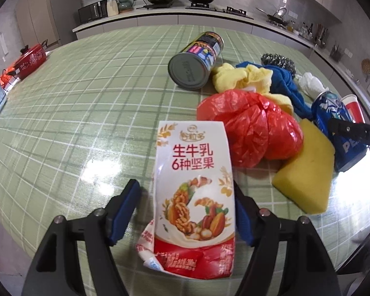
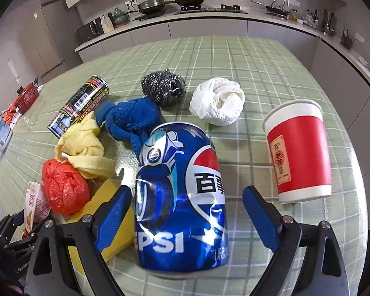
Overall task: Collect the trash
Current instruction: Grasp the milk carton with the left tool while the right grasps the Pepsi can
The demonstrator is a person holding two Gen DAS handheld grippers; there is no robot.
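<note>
Straddling the crumpled white-and-red milk carton (image 1: 193,197) on the green checked tablecloth (image 1: 74,123), the left gripper (image 1: 186,209) stands apart; the right gripper (image 2: 185,219) gapes around the dented blue Pepsi can (image 2: 181,197). Nothing looks collected yet.

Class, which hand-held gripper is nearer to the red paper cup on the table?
Right. The right hand-held gripper straddles the blue can beside the red paper cup; the left hand-held gripper straddles the milk carton, farther away.
</note>
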